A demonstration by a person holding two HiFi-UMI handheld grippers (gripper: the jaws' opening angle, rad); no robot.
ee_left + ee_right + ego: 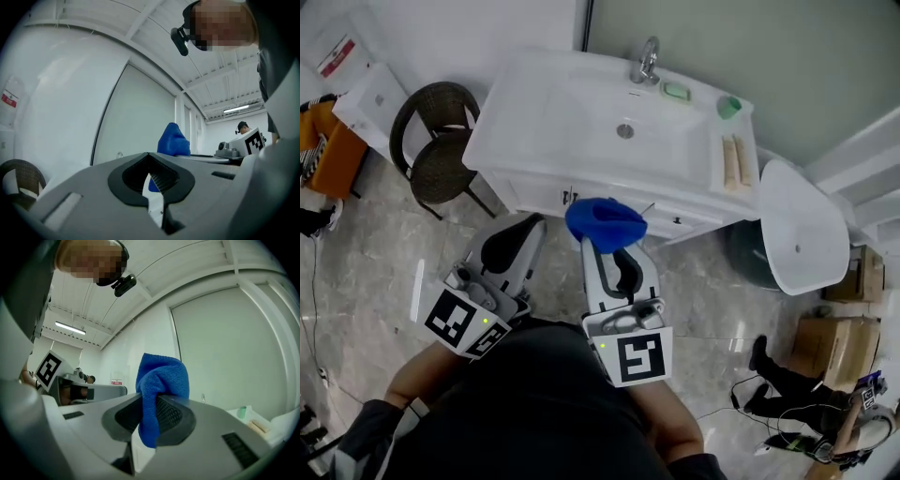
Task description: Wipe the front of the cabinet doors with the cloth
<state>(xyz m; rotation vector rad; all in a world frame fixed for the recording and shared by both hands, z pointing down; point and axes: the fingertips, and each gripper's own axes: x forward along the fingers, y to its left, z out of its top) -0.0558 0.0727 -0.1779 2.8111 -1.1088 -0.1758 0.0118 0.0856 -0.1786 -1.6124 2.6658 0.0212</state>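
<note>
In the head view the blue cloth (605, 221) is bunched up just in front of the white cabinet doors (536, 195) under the vanity. My right gripper (615, 246) is shut on it. In the right gripper view the cloth (161, 379) sticks up out of the closed right gripper (151, 404) and hangs down between its pads. My left gripper (528, 227) is held beside it to the left, near the door fronts, shut with nothing in it. In the left gripper view the left gripper (149, 158) is closed at the tips, and the cloth (173, 139) shows beyond.
A white sink top (562, 103) with a tap (647, 60), a green soap dish (676, 91) and a green cup (728, 106) tops the cabinet. A wicker chair (437, 142) stands to the left. A white rounded fixture (802, 230) and cardboard boxes (848, 274) are to the right. Another person (806, 398) is at the lower right.
</note>
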